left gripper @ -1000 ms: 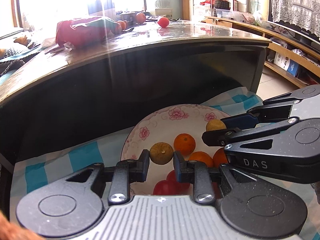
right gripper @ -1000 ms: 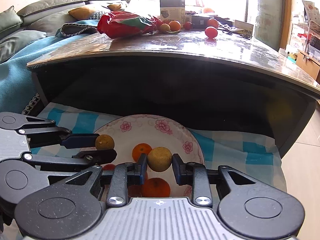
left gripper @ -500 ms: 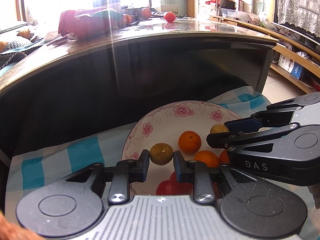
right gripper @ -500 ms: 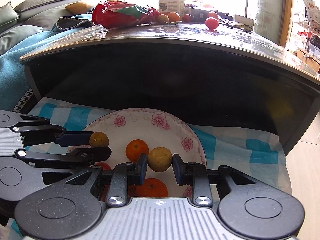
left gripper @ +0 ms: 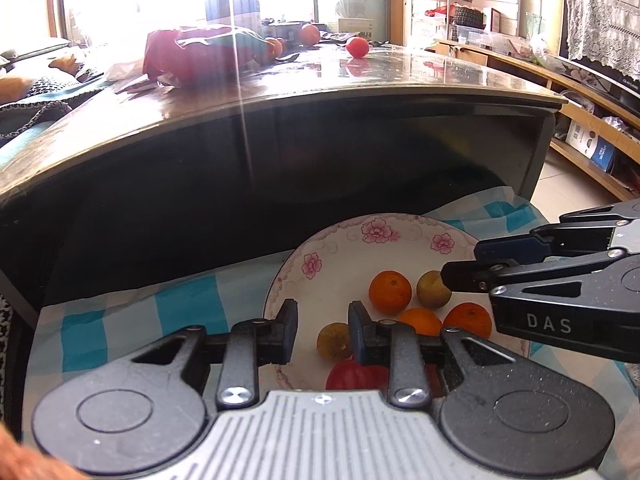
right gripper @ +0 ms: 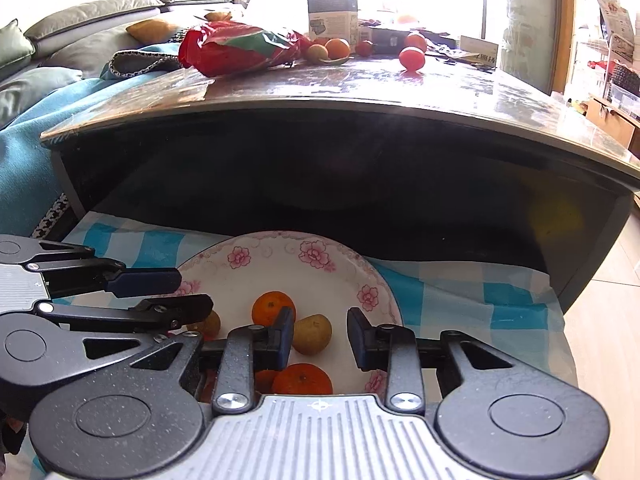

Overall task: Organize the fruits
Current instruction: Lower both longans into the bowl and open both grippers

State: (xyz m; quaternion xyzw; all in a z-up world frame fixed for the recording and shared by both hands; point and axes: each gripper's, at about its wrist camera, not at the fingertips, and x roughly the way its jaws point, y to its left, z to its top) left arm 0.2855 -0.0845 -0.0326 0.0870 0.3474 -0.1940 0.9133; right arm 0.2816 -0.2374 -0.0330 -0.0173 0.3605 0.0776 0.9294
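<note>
A white plate with pink flowers [left gripper: 320, 276] [right gripper: 280, 276] lies on a blue checked cloth under the table. It holds several oranges [left gripper: 390, 292] [right gripper: 274, 307], two yellow-brown fruits and a red fruit [left gripper: 356, 374]. My left gripper [left gripper: 323, 330] is open above the plate's left part; one yellow-brown fruit [left gripper: 334, 341] lies loose on the plate by its right finger. My right gripper [right gripper: 320, 334] is open; the other yellow-brown fruit [right gripper: 312, 335] lies on the plate by its left finger. Each gripper shows in the other's view, left [right gripper: 182, 294], right [left gripper: 464, 264].
A dark table [right gripper: 400, 92] overhangs the plate closely. On top lie a red bag [right gripper: 244, 50], more oranges and red fruits [right gripper: 411, 58] and a box [right gripper: 332, 12]. A sofa stands on the left, shelves and floor on the right.
Both grippers have opened and let go of their yellow-brown fruits, which now lie on the plate. Both grippers have drawn back slightly.
</note>
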